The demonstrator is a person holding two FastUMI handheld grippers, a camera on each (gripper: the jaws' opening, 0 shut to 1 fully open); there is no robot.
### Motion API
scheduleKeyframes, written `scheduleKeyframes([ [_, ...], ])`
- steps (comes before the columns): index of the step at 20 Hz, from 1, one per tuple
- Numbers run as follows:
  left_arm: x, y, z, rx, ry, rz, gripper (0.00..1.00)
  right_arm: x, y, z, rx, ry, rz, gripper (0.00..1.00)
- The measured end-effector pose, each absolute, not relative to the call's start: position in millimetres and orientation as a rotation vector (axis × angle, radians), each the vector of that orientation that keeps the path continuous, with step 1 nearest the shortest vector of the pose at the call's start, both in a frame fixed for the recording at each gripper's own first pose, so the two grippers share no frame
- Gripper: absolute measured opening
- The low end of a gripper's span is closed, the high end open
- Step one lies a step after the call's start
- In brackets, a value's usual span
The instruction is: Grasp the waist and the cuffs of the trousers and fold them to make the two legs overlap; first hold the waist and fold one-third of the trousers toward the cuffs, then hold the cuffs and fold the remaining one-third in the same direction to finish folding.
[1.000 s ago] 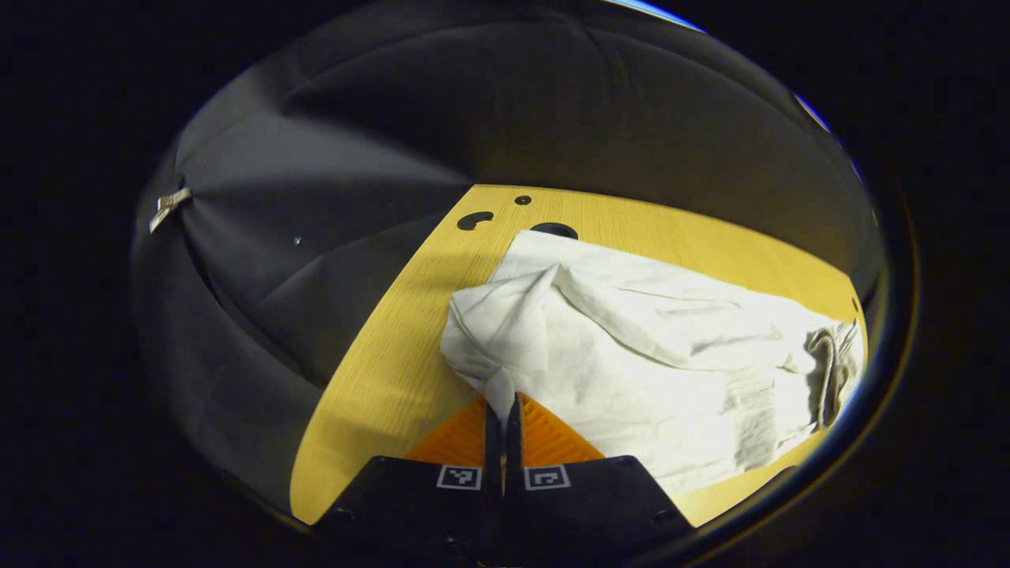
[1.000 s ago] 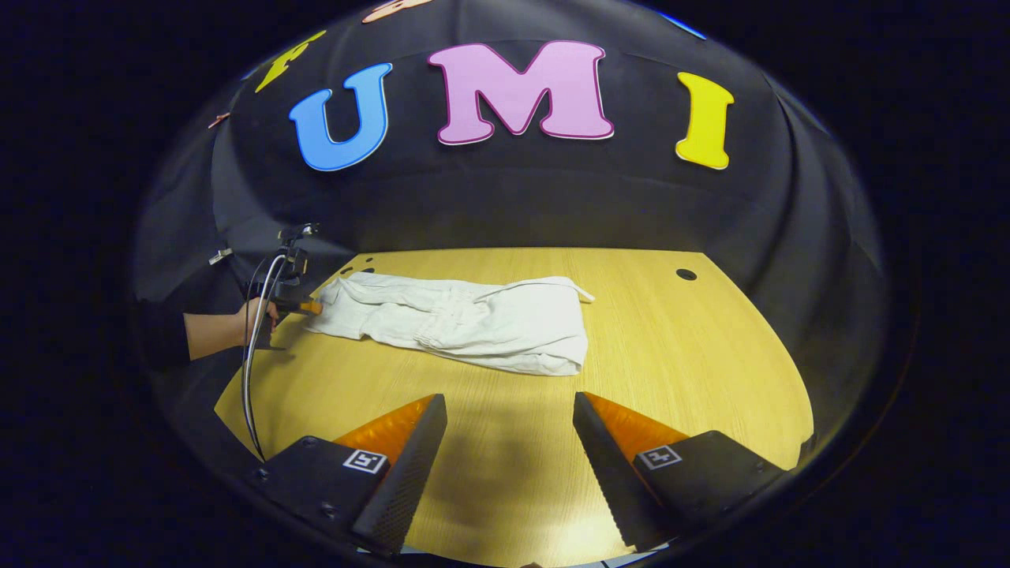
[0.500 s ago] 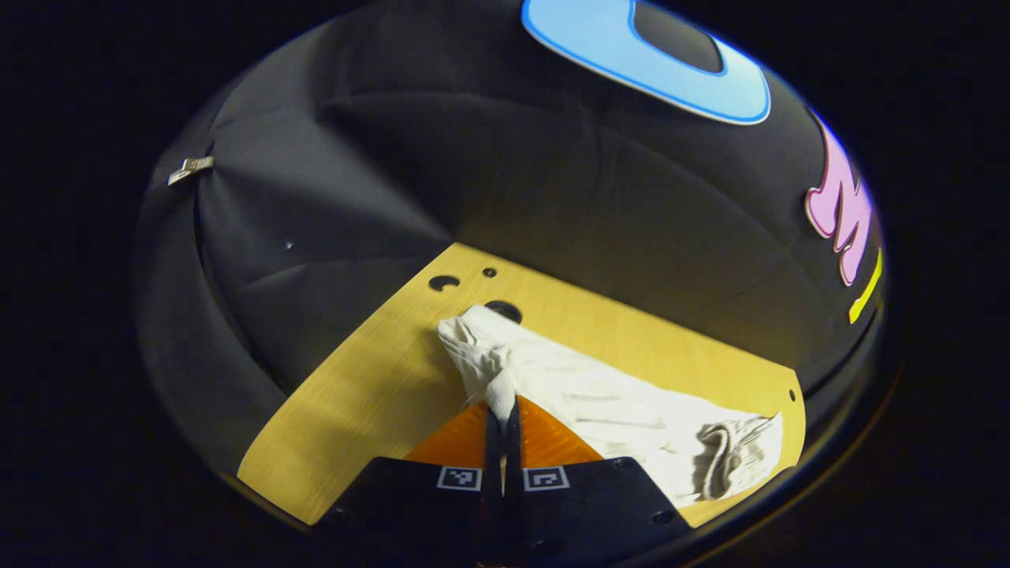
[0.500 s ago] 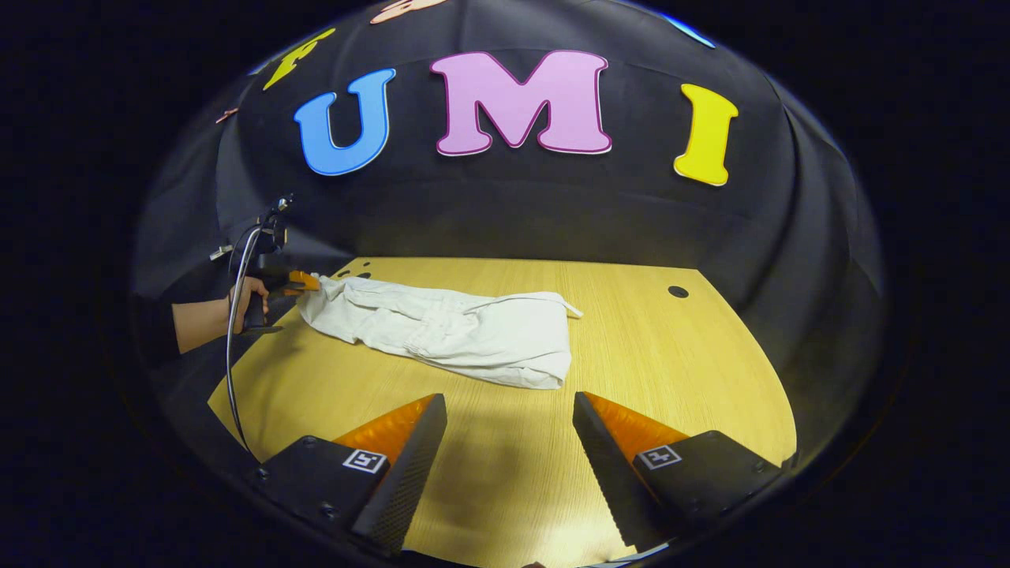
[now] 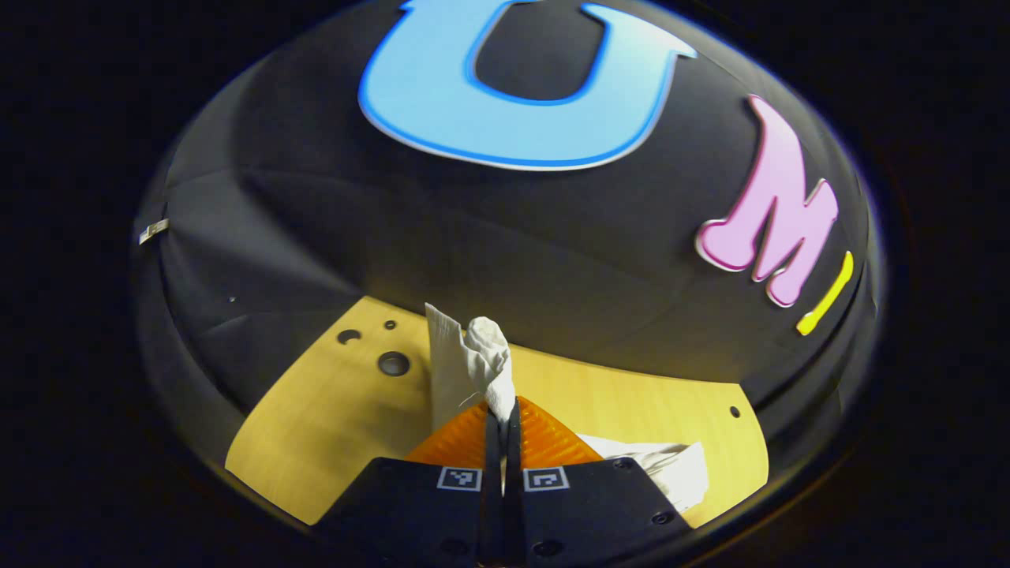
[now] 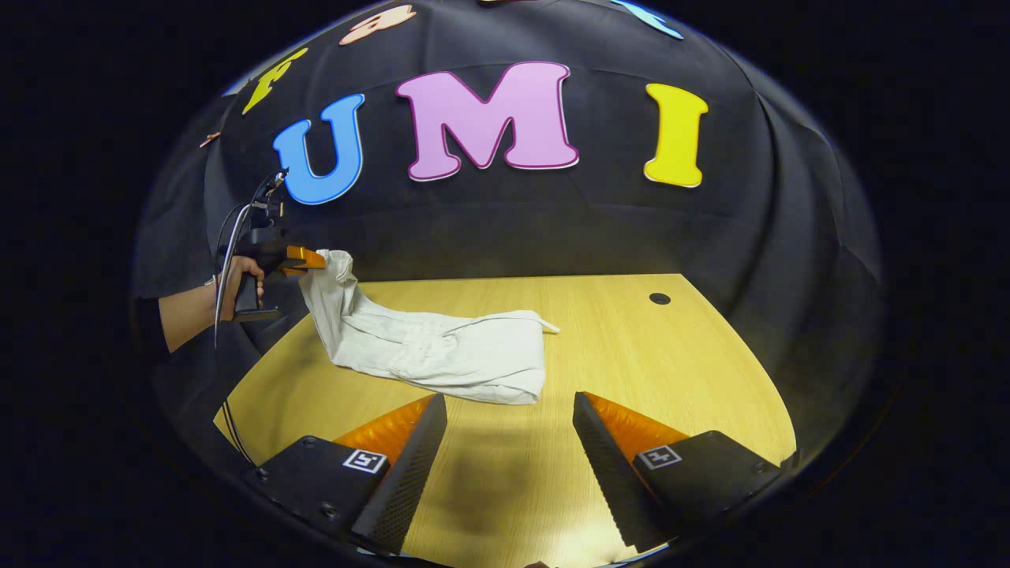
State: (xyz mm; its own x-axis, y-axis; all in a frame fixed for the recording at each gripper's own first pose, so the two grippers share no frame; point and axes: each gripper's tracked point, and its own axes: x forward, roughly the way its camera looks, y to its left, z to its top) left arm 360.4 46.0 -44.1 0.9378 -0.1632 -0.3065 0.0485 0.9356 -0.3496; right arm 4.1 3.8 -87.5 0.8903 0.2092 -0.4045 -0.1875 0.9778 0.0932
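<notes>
Two fingers of the left gripper (image 5: 503, 410) are pressed together on a bunched end of the trousers (image 6: 430, 355), with a wad of pale cloth standing up above the tips in the left gripper view. In the right gripper view the same left gripper (image 6: 304, 258), held in a hand (image 6: 237, 285), is up off the table (image 6: 631, 347) at the far left, and the cloth hangs from it in a slack drape down to the rest of the garment, which lies flat across the middle left of the board. Which end is pinched, waist or cuffs, I cannot tell for sure. The right gripper (image 6: 509, 442) hovers low at the near edge with its jaws spread wide and nothing between them

Judging by the sag and creases, the trousers are light, soft and limp; they will not hold a shape, so a single pinch lets the edge bunch and twist. A hold at the corners of a hem or waistband, one per gripper, would likely keep the fold square. Thin cloth could slip out of a shallow pinch

Room looks good: the right half of the table is bare apart from a small hole (image 6: 660, 298) near the far edge. The lifted end sits by the left edge, so the fold should travel rightward
</notes>
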Motion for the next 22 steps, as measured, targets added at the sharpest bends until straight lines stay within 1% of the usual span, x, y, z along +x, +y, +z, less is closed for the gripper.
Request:
scheduleKeyframes([
  [6, 339, -77, 6, -0.334, 0.311, -0.274, 0.05, -4, -37, -84, 0.075, 0.406, 0.168, 0.99],
  [12, 312, -188, 10, -0.262, 0.332, -0.398, 0.05, -12, -72, -83, 0.117, 0.397, 0.129, 0.99],
  [17, 287, -258, -15, -0.258, 0.388, -0.439, 0.05, -18, -104, -89, 0.139, 0.4, 0.118, 0.99],
  [22, 258, -294, -71, -0.271, 0.441, -0.403, 0.05, -21, -126, -92, 0.159, 0.396, 0.122, 0.99],
])
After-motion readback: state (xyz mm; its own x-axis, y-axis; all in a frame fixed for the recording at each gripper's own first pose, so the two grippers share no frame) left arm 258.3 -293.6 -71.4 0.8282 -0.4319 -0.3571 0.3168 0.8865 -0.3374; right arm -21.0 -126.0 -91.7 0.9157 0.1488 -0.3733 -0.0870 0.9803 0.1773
